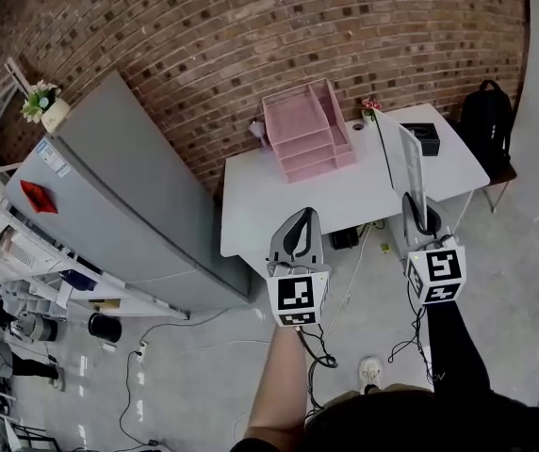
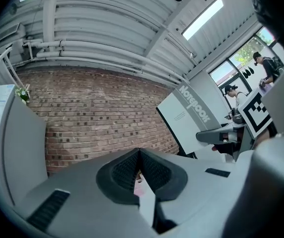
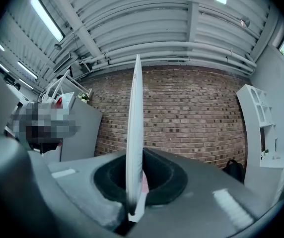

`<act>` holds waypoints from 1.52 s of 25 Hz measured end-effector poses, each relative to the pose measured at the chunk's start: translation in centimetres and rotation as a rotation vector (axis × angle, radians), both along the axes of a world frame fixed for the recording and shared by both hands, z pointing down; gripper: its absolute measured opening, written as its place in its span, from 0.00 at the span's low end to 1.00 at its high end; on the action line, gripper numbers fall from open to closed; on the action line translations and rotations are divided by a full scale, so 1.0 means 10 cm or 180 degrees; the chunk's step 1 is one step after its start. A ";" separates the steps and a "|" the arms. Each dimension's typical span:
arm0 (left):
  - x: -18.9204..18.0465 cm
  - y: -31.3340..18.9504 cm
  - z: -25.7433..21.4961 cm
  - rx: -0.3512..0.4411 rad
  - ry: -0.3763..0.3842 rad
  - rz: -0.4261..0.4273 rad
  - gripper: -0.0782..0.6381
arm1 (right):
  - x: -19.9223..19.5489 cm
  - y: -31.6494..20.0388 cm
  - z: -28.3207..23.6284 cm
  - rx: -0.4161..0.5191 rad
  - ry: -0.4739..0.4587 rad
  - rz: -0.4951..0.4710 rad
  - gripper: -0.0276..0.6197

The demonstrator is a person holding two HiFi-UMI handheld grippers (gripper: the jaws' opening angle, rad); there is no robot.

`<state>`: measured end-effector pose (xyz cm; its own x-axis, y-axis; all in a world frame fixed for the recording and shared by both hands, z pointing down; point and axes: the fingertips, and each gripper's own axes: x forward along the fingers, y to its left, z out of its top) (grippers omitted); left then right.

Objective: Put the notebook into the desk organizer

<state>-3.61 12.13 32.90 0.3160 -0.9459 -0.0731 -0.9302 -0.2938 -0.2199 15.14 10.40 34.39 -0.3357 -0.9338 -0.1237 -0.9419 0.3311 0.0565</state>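
Observation:
A pink tiered desk organizer (image 1: 307,132) stands at the back of the white desk (image 1: 279,205), against the brick wall. My right gripper (image 1: 419,213) is shut on the lower edge of a thin white notebook (image 1: 407,163), held upright above the desk's right half. In the right gripper view the notebook (image 3: 135,128) stands edge-on between the pads. From the left gripper view its cover (image 2: 191,115) shows at the right. My left gripper (image 1: 299,218) hovers over the desk's front edge, in front of the organizer. It is shut with nothing in it (image 2: 139,155).
A small black box (image 1: 425,137) and a little flower pot (image 1: 371,107) sit at the desk's back right. A black backpack (image 1: 486,111) rests on a chair to the right. A tall grey cabinet (image 1: 109,191) stands left of the desk. Cables lie on the floor.

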 end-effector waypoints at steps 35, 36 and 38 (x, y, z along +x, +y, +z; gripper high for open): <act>-0.18 -2.20 0.03 0.0070 -0.0014 0.0053 0.12 | 0.01 -2.09 0.16 -0.0159 0.0006 0.0051 0.06; -0.19 -2.34 0.05 0.0070 -0.0013 0.0069 0.12 | -0.01 -2.21 0.20 -0.0184 0.0021 0.0051 0.06; -0.19 -2.60 0.04 0.0086 0.0013 0.0104 0.12 | -0.06 -2.44 0.26 -0.0225 0.0058 0.0047 0.06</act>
<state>-5.52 -13.87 33.29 0.3463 -0.9328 -0.0997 -0.9212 -0.3180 -0.2244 14.57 -14.05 36.96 -0.3234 -0.9449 -0.0512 -0.9457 0.3209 0.0507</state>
